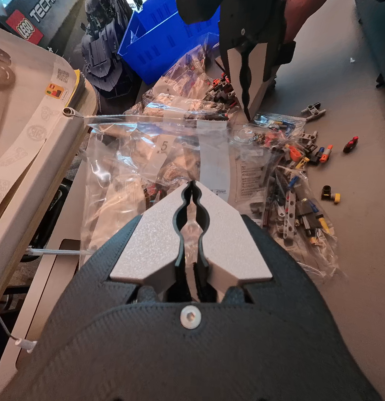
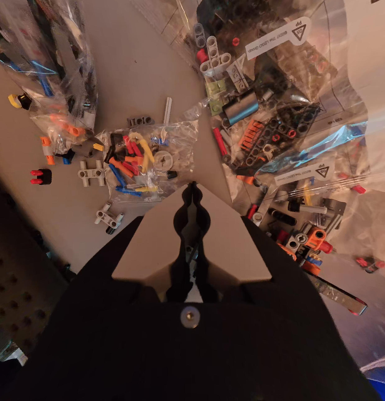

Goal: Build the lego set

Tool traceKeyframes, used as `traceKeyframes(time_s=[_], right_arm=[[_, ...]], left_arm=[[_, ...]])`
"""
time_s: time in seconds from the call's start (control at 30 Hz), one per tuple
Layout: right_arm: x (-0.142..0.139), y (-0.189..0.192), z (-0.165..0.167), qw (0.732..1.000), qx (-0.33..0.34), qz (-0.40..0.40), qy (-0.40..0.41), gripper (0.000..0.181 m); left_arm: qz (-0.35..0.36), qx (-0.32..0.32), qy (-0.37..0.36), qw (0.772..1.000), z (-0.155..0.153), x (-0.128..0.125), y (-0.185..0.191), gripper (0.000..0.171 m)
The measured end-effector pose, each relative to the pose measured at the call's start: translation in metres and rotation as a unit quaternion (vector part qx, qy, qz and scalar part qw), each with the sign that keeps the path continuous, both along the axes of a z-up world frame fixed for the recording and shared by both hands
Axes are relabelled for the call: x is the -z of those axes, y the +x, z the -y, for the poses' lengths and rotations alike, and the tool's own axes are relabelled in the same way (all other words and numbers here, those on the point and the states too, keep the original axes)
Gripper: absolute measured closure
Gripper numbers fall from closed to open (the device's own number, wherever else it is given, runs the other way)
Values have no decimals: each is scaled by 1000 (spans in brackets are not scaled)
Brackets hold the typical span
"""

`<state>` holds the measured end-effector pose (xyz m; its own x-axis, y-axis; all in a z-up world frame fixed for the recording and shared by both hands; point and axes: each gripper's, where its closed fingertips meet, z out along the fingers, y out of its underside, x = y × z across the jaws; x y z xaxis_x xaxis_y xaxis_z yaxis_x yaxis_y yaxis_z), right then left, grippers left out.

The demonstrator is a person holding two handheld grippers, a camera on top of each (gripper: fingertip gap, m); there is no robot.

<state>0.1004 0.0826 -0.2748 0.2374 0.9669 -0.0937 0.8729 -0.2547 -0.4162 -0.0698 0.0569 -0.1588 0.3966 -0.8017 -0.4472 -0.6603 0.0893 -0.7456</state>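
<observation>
Several clear plastic bags of lego parts (image 1: 148,165) lie piled on the grey table (image 1: 350,217). My left gripper (image 1: 192,183) is shut and hovers over the big numbered bag; nothing shows between its tips. My right gripper (image 2: 193,183) is shut and empty, tips down over bare table between a small bag of coloured pins (image 2: 143,160) and a large bag of beams (image 2: 274,134). It also shows in the left wrist view (image 1: 249,118), at the far side of the pile. Loose pieces lie around: a grey connector (image 2: 92,173) and a black piece with red pins (image 2: 42,176).
A blue bin (image 1: 165,43) and the set's box (image 1: 46,26) stand at the back. An instruction booklet (image 1: 24,130) lies on a raised wooden board at the left. Loose small parts (image 1: 317,152) are scattered right of the bags. A partly built orange and grey assembly (image 2: 306,243) sits by the large bags. There is about 20 cm between the tips of the two grippers. From the right gripper's tips to the grey connector (image 2: 92,173) is close to 9 cm.
</observation>
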Motion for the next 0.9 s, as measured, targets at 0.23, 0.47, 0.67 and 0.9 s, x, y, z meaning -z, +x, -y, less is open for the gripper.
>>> traceKeyframes(time_s=[0.23,0.47,0.67,0.9], right_arm=[[-22,-3,-10,998,20,-51,34,181],[-22,-31,39,990,-122,-62,33,163],[-9,-38,59,985,-167,-46,22,157],[-16,-45,70,977,-202,-56,42,156]], left_arm=[[-2,-11,-3,1000,-4,2,-3,171],[-6,-48,-3,999,-13,3,-15,171],[-3,-81,2,997,-22,1,-27,171],[-4,-93,3,996,-26,3,-31,171]])
